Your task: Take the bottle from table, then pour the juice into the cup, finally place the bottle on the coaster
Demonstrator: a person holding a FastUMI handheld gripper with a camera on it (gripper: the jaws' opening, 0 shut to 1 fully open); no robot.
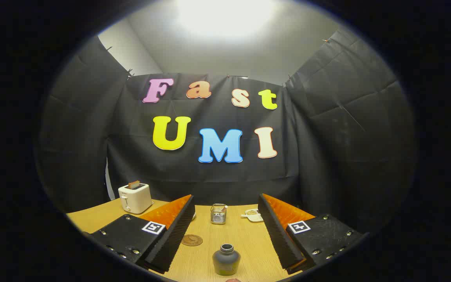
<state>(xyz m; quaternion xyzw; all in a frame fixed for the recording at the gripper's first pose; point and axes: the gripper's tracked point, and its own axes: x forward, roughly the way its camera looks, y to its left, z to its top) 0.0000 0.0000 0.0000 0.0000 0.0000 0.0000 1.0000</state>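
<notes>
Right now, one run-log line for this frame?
phase: pre-grasp | gripper: open, empty | bottle: upright on table, between fingers, untouched | coaster: bare, left of bottle | pour: not done

The bottle (pixel 226 259) is stood upright on the bench (pixel 249 243), between the spread fingers of the tongs (pixel 225 235) and touched by neither. The coaster (pixel 192 240) is laid just left of it. Beyond, a wire holder (pixel 218 213) is set centrally, a small dish (pixel 253 214) to its right, a toaster (pixel 135 197) far left.
</notes>
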